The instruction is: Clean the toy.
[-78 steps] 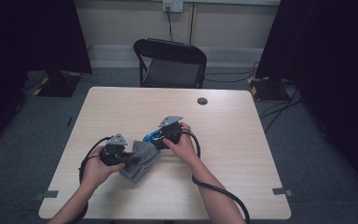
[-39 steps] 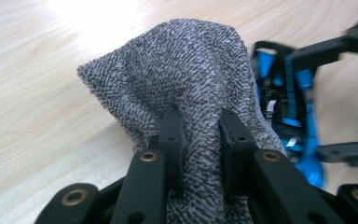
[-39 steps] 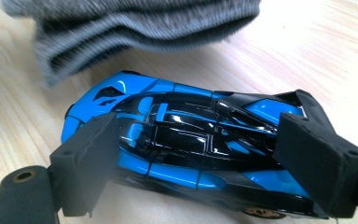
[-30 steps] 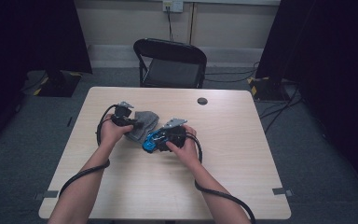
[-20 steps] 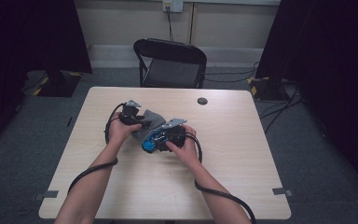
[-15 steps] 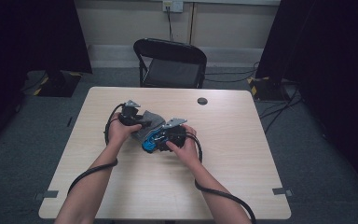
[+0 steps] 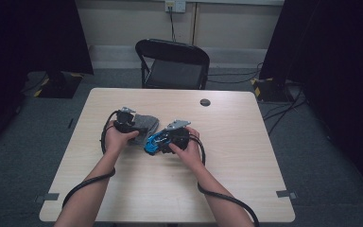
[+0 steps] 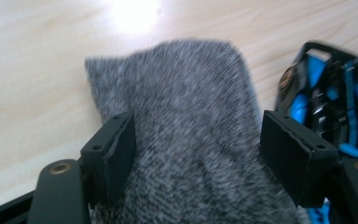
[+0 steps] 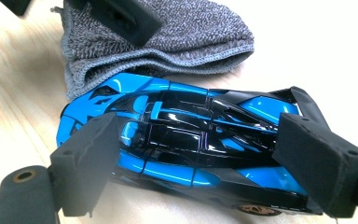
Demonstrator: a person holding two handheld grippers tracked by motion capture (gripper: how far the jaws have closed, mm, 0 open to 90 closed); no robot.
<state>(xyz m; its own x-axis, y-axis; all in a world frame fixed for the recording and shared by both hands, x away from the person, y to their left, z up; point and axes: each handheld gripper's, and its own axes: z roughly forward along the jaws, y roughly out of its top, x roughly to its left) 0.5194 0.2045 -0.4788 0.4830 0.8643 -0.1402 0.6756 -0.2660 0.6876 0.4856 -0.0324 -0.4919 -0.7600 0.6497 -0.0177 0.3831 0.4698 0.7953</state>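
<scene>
A folded grey knitted cloth (image 7: 146,123) lies on the table (image 7: 246,156), left of middle. My left gripper (image 7: 137,126) hovers over the cloth (image 8: 191,116). Its jaws have just been opening and now stand wide on either side of it, pads (image 8: 121,154) slack. Right beside the cloth is a blue and black toy car (image 7: 151,144), its wheels on the table. My right gripper (image 7: 163,141) is shut on the car (image 9: 191,135), one pad (image 9: 88,154) on each flank. The cloth (image 9: 200,32) lies just beyond the car.
A black folding chair (image 7: 175,64) stands behind the table's far edge. A small dark round disc (image 7: 205,102) sits on the far middle of the table. Black cables trail from both grippers towards the near edge.
The left hand carried the cloth from the table's middle up to the far left, set it beside the car and opened its jaws. The right hand and car barely moved.
</scene>
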